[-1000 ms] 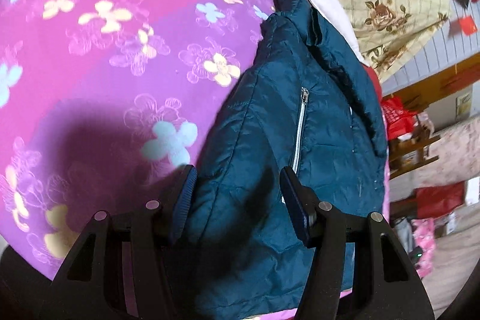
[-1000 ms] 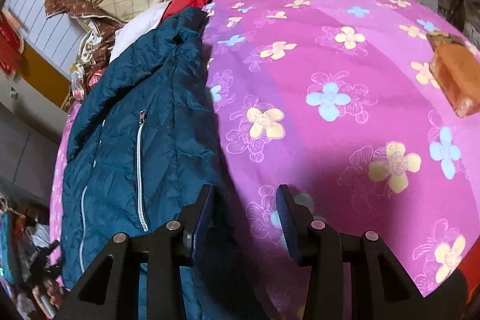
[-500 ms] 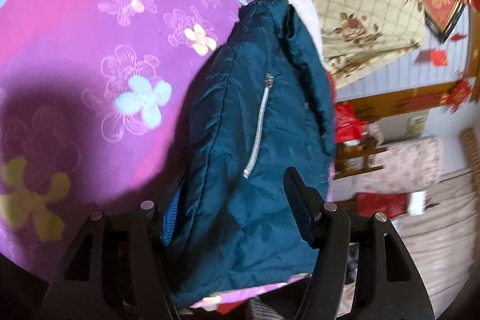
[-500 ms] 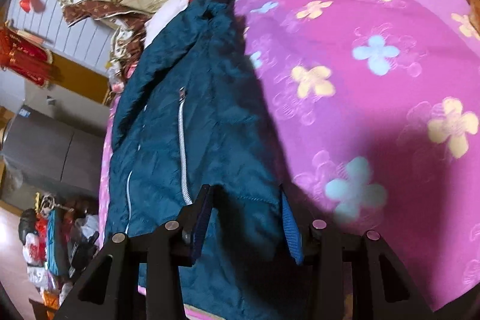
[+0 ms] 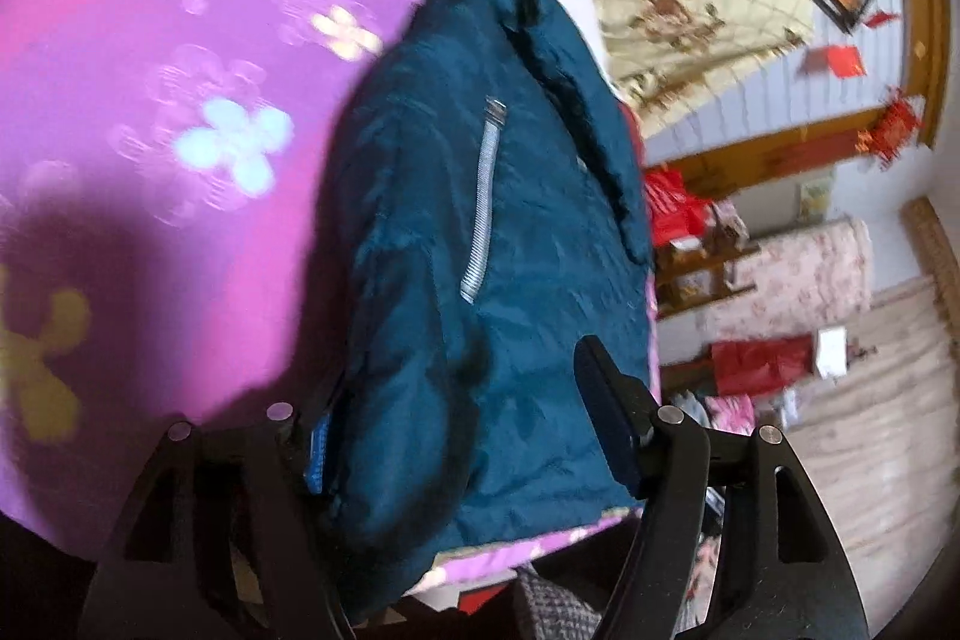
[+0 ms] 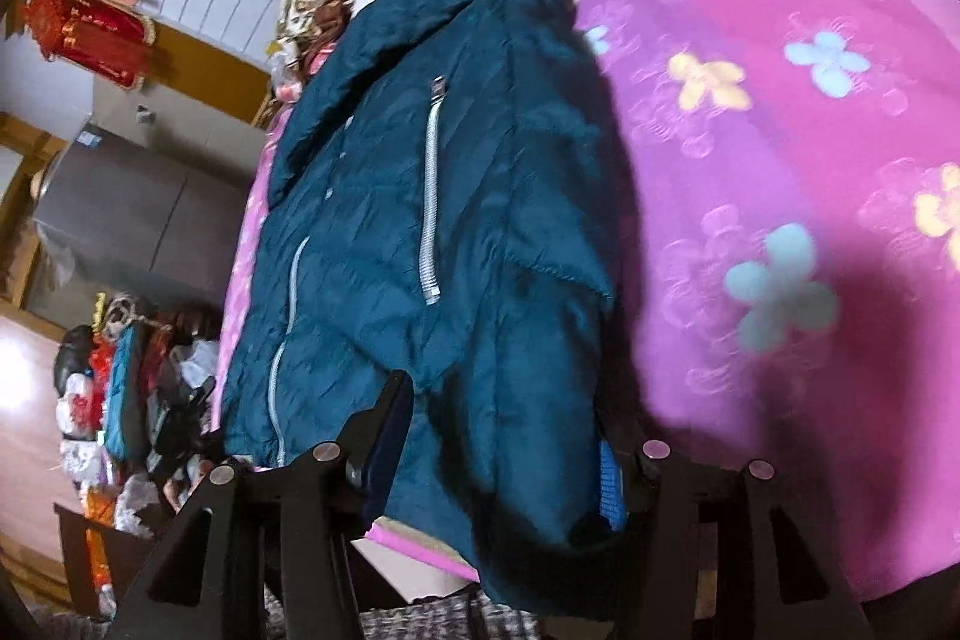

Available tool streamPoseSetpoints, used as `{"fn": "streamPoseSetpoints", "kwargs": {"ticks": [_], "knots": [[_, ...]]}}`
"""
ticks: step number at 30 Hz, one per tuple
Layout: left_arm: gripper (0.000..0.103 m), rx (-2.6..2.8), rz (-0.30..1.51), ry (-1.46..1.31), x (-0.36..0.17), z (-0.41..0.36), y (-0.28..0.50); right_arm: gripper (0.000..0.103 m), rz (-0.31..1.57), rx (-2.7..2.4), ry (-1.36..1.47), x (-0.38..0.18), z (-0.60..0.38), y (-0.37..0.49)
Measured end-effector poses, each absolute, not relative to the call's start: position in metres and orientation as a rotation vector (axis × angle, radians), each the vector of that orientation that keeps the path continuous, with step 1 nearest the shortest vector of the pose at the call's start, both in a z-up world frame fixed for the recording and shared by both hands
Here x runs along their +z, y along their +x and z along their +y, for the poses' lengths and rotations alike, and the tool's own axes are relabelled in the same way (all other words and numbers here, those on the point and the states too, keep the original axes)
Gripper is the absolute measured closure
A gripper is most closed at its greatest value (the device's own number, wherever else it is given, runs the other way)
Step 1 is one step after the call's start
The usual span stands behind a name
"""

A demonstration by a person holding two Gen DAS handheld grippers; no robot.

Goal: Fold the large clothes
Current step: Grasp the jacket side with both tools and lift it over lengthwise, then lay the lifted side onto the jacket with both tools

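Pink floral bedspread (image 5: 150, 112); teal jacket (image 5: 480, 280) between both grippers' opening fingers, unpinched; no legible writing.

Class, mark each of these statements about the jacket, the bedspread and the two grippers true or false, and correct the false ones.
1. The jacket is teal. True.
2. The jacket lies on a plain white sheet. False: it lies on a pink bedspread printed with flowers.
3. Jacket fabric sits between the fingers of the left gripper. True; its jaws are opening.
4. The right gripper hangs over bare bedspread, clear of the jacket. False: the jacket's hem lies between its fingers, and its jaws are opening.
5. A silver zipper shows on the jacket. True.
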State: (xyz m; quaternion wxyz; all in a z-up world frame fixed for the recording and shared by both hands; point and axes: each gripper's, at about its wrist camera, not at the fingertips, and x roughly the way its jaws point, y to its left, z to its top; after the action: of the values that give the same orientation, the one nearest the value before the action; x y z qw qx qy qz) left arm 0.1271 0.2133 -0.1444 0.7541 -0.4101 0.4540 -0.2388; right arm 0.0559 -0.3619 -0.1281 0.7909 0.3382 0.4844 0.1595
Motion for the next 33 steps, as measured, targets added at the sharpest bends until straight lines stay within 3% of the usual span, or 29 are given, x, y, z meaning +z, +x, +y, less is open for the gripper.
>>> {"fn": "streamPoseSetpoints", "kwargs": {"ticks": [16, 18, 20, 25, 33], "knots": [[0.036, -0.411, 1.036, -0.652, -0.135, 0.156, 0.116, 0.050, 1.019, 0.401, 0.735, -0.132, -0.316, 0.059], [0.045, -0.355, 1.037, -0.644, -0.132, 0.155, 0.115, 0.051, 1.016, 0.391, 0.743, -0.132, -0.315, 0.056], [0.075, -0.276, 1.053, -0.600, -0.130, 0.156, 0.115, 0.060, 1.023, 0.363, 0.734, -0.132, -0.313, 0.055], [0.084, -0.227, 1.016, -0.632, -0.113, 0.167, 0.110, 0.078, 1.004, 0.330, 0.745, -0.123, -0.319, 0.051], [0.085, -0.254, 0.905, -0.590, -0.062, 0.161, 0.089, 0.083, 0.915, 0.359, 0.671, -0.069, -0.321, 0.035]]}}
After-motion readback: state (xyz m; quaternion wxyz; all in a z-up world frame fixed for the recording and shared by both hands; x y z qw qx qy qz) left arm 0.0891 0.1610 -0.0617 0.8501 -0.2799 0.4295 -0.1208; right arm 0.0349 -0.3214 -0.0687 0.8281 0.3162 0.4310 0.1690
